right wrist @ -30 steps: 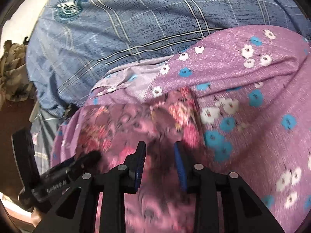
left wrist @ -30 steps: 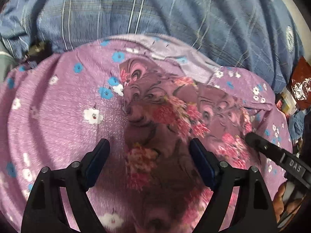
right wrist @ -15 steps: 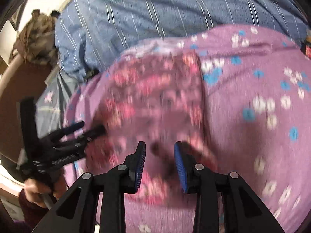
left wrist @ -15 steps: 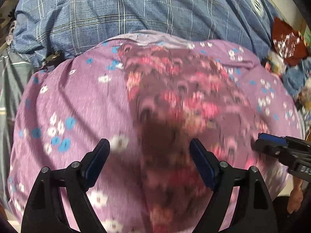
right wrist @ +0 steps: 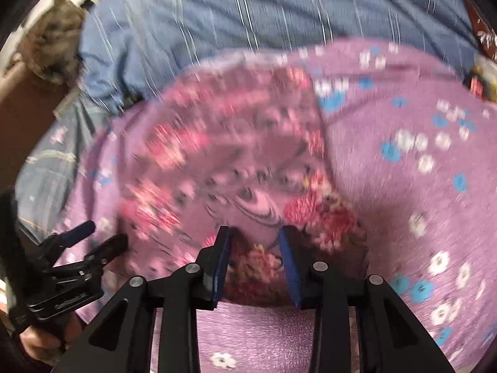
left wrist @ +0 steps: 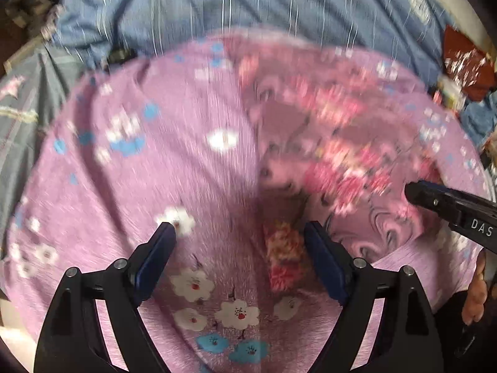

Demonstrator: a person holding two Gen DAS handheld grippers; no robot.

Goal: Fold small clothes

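A small mauve garment point(left wrist: 335, 143) with pink flowers lies spread on a purple flowered cloth point(left wrist: 130, 168). My left gripper point(left wrist: 239, 227) hangs open and wide over the garment's near left corner, touching nothing. Its two fingers also show low on the left of the right wrist view, left gripper point(right wrist: 93, 239). My right gripper point(right wrist: 253, 231) stands over the garment's point(right wrist: 236, 155) near edge, its jaws narrowly apart, with fabric showing in the gap and no clear pinch. From the left wrist view the right gripper point(left wrist: 413, 191) reaches in from the right. Both views are blurred.
A blue checked sheet point(left wrist: 248, 6) covers the bed behind the purple cloth. A grey cloth point(left wrist: 21, 118) lies at the far left. A dark red packet point(left wrist: 466, 62) and small clutter sit at the far right. A hand point(left wrist: 475, 292) holds the right gripper.
The garment was bunched a second ago and now lies flatter. Both grippers have drawn back toward its near edge, and the left one has shifted toward its left side. Neither jaw gap has visibly changed.
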